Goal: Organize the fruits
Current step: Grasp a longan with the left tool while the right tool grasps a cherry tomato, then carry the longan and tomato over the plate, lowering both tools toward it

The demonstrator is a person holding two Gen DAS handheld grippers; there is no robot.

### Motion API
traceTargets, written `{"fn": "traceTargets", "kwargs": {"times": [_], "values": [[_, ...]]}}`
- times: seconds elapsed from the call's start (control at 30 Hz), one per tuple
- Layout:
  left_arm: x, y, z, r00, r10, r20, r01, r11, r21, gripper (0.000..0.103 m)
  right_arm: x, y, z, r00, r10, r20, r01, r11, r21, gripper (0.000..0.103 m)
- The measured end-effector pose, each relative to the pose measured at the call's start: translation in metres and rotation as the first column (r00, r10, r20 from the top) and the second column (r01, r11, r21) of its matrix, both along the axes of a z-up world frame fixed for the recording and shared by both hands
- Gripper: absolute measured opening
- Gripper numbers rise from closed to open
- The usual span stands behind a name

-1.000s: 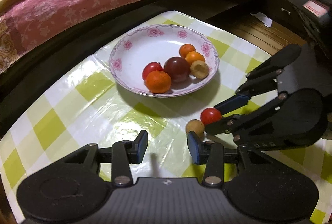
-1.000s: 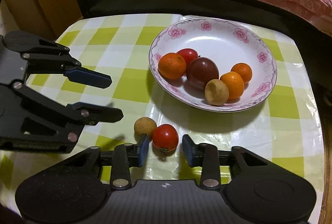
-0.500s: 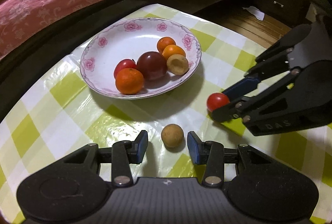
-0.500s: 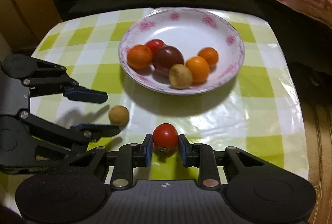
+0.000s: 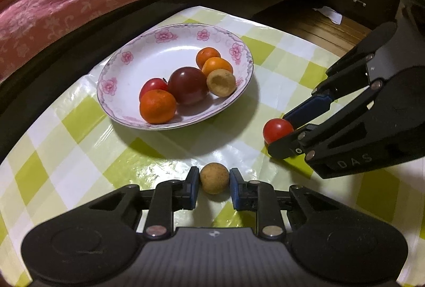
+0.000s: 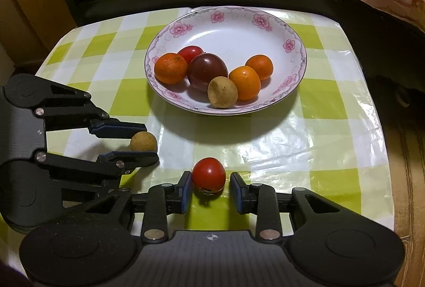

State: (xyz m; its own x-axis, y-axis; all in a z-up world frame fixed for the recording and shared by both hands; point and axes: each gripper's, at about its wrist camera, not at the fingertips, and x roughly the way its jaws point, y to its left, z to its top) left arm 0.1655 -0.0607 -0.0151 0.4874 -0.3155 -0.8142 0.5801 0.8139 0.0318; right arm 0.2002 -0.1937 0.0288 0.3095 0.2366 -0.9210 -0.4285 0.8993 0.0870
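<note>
While six fruits sit in the floral plate (image 6: 289, 21), left gripper (image 5: 214, 182) fingers pinch a tan round fruit (image 5: 214, 178), right gripper (image 6: 209, 187) fingers hold a red tomato (image 6: 208, 176), both low over the checkered worktop (image 6: 332, 127).

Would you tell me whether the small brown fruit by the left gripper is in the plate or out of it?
Out. The small brown fruit lies on the checked tablecloth between the left gripper pads, short of the plate.

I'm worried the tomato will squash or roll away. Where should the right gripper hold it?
Grip the tomato across its widest middle, coming in low and level from the near side, as the right gripper sits now. It is round and smooth, so pads above or below centre would squeeze it out.
</note>
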Motion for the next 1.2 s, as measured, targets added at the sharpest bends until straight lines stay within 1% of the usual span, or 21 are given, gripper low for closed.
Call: {"fn": "traceTargets", "kwargs": {"times": [0.17, 0.23, 0.3, 0.5, 0.67, 0.73, 0.77, 0.8, 0.93, 1.03, 1.2], "values": [[0.001, 0.003, 0.002, 1.000, 0.004, -0.001, -0.004, 1.000, 0.006, 0.033, 0.001, -0.002, 0.001, 1.000, -0.009, 0.004, 0.009, 1.000, 0.004, 0.026], [0.001, 0.004, 0.001, 1.000, 0.001, -0.011, -0.001, 1.000, 0.009, 0.033, 0.001, -0.002, 0.001, 1.000, -0.012, 0.006, 0.012, 1.000, 0.000, 0.029], [0.001, 0.005, 0.000, 1.000, 0.012, -0.015, -0.012, 1.000, 0.009, 0.033, 0.002, -0.002, -0.001, 1.000, -0.013, 0.003, 0.013, 1.000, -0.003, 0.040], [0.003, 0.005, -0.001, 1.000, 0.015, -0.013, -0.015, 1.000, 0.007, 0.035, 0.002, -0.003, -0.002, 1.000, -0.020, 0.015, 0.020, 1.000, 0.003, 0.041], [0.001, 0.005, -0.002, 1.000, 0.023, -0.008, -0.023, 1.000, 0.003, 0.035, 0.003, -0.003, -0.003, 1.000, -0.022, 0.016, 0.022, 1.000, -0.002, 0.040], [0.000, 0.003, -0.001, 1.000, 0.020, -0.006, -0.020, 1.000, 0.010, 0.033, 0.002, -0.001, -0.003, 0.999, -0.014, 0.029, 0.014, 1.000, -0.009, 0.033], [-0.001, 0.002, -0.001, 1.000, 0.018, -0.007, -0.018, 1.000, 0.015, 0.033, 0.002, -0.001, -0.002, 1.000, -0.011, 0.023, 0.011, 1.000, -0.001, 0.025], [-0.001, 0.002, -0.001, 1.000, 0.018, -0.007, -0.018, 1.000, 0.016, 0.033, 0.003, 0.000, -0.002, 1.000, -0.015, 0.014, 0.015, 1.000, 0.004, 0.022], [0.000, 0.004, 0.000, 1.000, 0.026, -0.012, -0.026, 1.000, 0.016, 0.033, 0.003, 0.000, -0.001, 1.000, -0.016, 0.013, 0.016, 1.000, -0.005, 0.022], [0.002, 0.007, 0.004, 0.999, 0.041, -0.014, -0.041, 0.999, -0.005, 0.033, 0.005, -0.001, 0.001, 1.000, -0.025, 0.008, 0.025, 1.000, 0.017, 0.021], [0.006, 0.010, 0.015, 0.998, 0.057, 0.004, -0.057, 0.998, -0.029, 0.033, 0.006, -0.002, 0.010, 0.999, -0.033, 0.024, 0.031, 0.998, 0.056, 0.021]]}}
